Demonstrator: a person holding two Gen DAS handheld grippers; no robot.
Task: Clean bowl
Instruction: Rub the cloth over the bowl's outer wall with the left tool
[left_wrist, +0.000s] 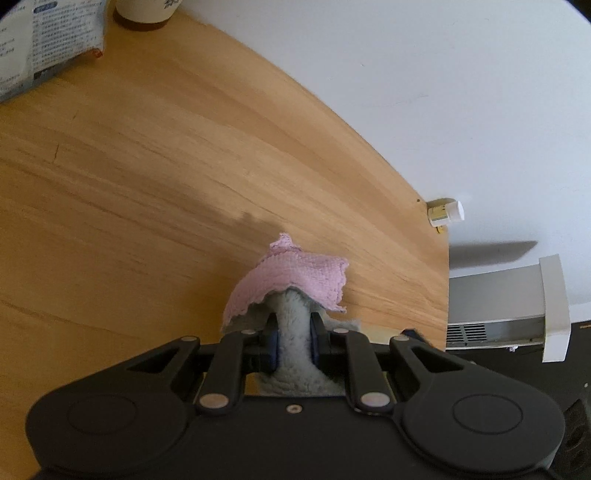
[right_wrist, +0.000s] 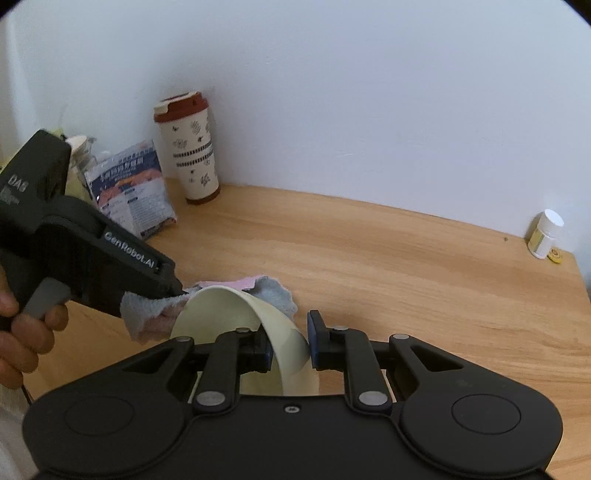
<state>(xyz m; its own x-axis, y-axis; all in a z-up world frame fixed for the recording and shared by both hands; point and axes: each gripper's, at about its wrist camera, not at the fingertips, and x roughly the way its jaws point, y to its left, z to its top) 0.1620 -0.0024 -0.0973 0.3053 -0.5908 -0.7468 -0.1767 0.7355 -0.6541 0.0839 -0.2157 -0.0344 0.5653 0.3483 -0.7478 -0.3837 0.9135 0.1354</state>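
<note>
My left gripper (left_wrist: 293, 341) is shut on a cloth (left_wrist: 291, 280), pink on one side and grey-blue fleece on the other, held above the wooden table (left_wrist: 147, 166). In the right wrist view my right gripper (right_wrist: 290, 350) is shut on the rim of a pale cream bowl (right_wrist: 229, 314), which is tilted on its side above the table. The left gripper's body (right_wrist: 85, 251) comes in from the left there. It presses the cloth (right_wrist: 147, 314) against the bowl's far left edge. The cloth wraps behind the bowl, and its fingertips are hidden.
A cream tumbler with a brown lid (right_wrist: 190, 147) and a printed packet (right_wrist: 133, 192) stand at the back left by the white wall. A small white-capped bottle (right_wrist: 545, 232) stands near the table's right edge. A white appliance (left_wrist: 509, 314) sits beyond the table's edge.
</note>
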